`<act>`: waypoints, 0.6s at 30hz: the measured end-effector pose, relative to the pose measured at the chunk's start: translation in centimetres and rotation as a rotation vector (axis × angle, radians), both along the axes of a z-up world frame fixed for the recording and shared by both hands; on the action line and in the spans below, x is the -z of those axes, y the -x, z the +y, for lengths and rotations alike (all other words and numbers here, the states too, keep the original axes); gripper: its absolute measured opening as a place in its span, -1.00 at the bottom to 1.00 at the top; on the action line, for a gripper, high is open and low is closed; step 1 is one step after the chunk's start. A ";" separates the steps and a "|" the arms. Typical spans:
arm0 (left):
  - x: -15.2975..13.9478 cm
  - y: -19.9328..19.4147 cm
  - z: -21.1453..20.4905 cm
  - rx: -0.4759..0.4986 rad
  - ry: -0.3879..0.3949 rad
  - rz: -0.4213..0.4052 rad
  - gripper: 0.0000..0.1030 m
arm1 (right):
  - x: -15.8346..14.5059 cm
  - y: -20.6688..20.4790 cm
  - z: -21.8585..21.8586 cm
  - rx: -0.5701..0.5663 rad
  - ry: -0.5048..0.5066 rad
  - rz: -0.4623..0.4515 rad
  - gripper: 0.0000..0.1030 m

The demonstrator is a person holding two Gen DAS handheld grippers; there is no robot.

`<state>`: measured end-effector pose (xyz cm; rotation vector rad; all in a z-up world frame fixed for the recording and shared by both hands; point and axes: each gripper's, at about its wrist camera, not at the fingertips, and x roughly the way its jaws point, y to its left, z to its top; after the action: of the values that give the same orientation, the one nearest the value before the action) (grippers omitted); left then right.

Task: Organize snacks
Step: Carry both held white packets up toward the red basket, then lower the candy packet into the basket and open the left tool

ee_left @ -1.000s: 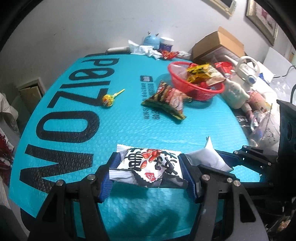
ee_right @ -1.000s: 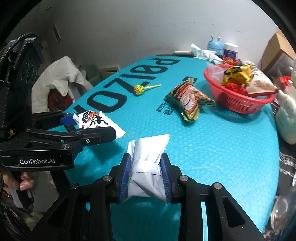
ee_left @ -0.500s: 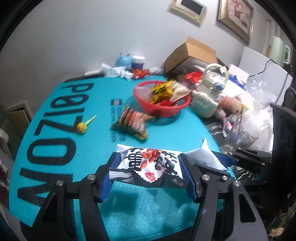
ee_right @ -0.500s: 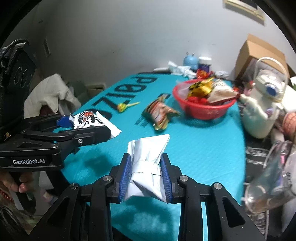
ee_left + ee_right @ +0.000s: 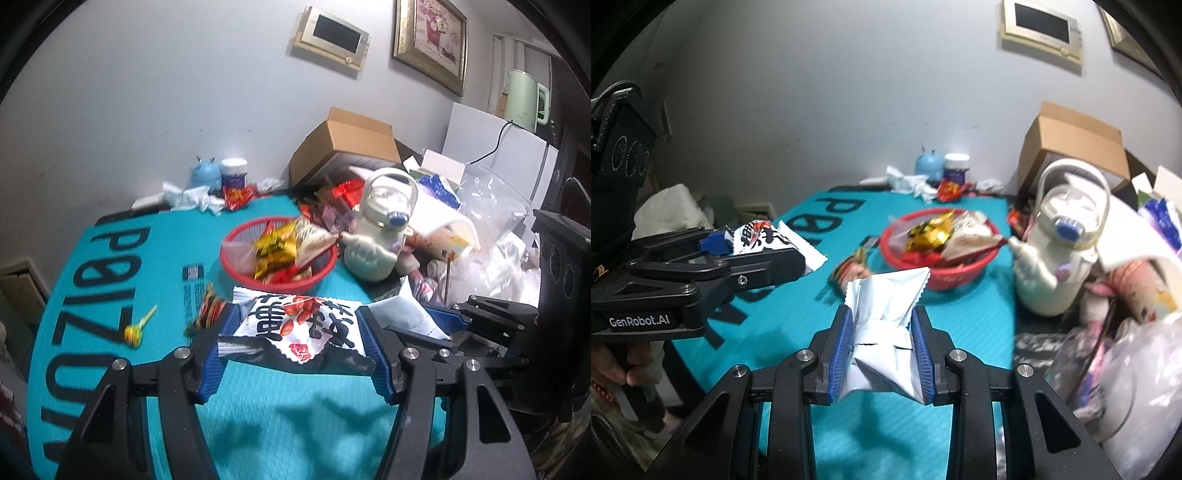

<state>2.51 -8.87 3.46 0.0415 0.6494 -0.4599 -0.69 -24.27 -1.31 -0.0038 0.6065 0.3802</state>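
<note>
1. Bench (image 5: 258, 424) first: it has a blue mat on top, and both tools hang over its near end. If a pack slips out here, it could land on the mat, not in the basket.
2. Basket (image 5: 236, 266), the red one, sits farther back on the bench. It looks quite full, so a pack dropped on the heap could slide off the rim.
3. White jug (image 5: 1060, 254) stands just beside the basket. I think the right tool could bump it on the way in.
4. Left tool (image 5: 297, 349) is pinching the peanut pack (image 5: 295, 325) by its two ends. The pack bends in the middle, so it could pop out.
5. Right tool (image 5: 882, 350) is pinching the white pack (image 5: 886, 310) at its lower part. The top flops free and could catch on the basket.
6. Lollipop (image 5: 135, 332) lies alone on the mat, not yet put away.
</note>
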 end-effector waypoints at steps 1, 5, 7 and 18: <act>-0.2 -0.4 -0.2 0.001 -0.002 -0.006 0.22 | -0.3 -0.4 -0.2 0.006 0.004 -0.005 -0.37; -1.2 -2.4 -0.6 -0.005 -0.004 -0.028 0.22 | -1.4 -2.2 -1.0 0.035 0.006 -0.016 -0.37; -1.6 -3.6 -0.7 -0.009 -0.001 -0.037 0.22 | -1.7 -3.2 -1.2 0.046 0.004 -0.016 -0.37; -2.3 -10.2 -0.7 -0.013 0.012 -0.050 0.22 | -3.4 -9.1 -1.2 0.115 0.022 -0.032 -0.37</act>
<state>12.72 -9.58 5.80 0.0371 0.5972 -0.4486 8.38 -25.51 2.12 0.0036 0.5770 0.2619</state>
